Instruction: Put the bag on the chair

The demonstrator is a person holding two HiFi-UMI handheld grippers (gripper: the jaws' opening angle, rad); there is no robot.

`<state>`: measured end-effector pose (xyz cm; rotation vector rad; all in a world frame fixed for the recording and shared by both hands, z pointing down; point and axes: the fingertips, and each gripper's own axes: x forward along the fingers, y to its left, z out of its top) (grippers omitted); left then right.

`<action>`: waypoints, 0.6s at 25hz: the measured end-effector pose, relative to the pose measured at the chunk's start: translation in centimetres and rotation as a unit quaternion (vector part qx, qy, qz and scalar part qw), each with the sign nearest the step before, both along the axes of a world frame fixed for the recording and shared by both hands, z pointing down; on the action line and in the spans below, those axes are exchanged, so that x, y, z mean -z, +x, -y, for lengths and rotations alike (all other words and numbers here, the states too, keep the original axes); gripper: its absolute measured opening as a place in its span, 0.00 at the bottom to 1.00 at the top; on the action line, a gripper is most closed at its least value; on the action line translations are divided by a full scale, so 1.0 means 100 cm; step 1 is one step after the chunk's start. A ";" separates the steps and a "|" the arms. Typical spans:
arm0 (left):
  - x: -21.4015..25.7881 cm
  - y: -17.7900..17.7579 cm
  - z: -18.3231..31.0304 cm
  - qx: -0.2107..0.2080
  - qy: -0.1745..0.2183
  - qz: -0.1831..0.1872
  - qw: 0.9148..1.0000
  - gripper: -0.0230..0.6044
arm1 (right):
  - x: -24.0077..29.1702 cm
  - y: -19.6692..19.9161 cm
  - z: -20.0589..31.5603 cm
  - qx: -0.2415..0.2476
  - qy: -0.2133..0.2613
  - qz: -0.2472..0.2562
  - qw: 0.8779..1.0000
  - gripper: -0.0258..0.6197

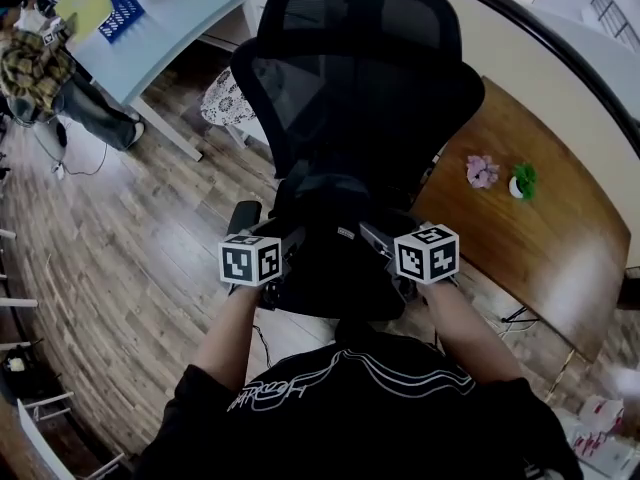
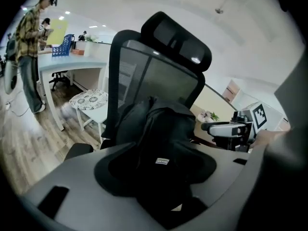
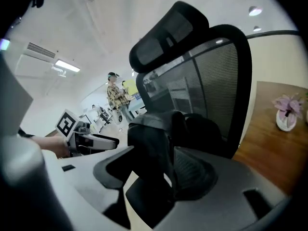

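A black backpack [image 1: 335,238] rests on the seat of a black mesh office chair [image 1: 360,78], leaning against the backrest. My left gripper [image 1: 290,250] is at the bag's left side and my right gripper [image 1: 376,240] is at its right side. In the left gripper view the bag [image 2: 159,138] fills the gap between the wide-apart jaws of the left gripper [image 2: 159,186], in front of the chair back [image 2: 154,76]. The right gripper view shows the bag [image 3: 159,143] between the spread jaws of the right gripper [image 3: 159,186]. Both grippers are open, with no pad visibly pressing the fabric.
A wooden table [image 1: 540,228] stands to the right with a pink flower [image 1: 482,171] and a small green plant [image 1: 523,180]. At the far left are a pale blue table [image 1: 150,43], a blue basket [image 1: 122,10] and a person in a plaid shirt [image 1: 35,68]. A white patterned stool [image 1: 228,103] stands behind the chair.
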<state>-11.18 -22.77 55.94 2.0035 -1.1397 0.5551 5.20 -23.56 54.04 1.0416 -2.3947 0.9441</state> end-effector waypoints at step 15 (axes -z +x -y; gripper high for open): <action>0.155 0.043 -0.124 -0.081 0.126 -0.140 0.979 0.10 | 0.117 -0.018 -0.126 0.050 0.086 0.134 0.986 0.03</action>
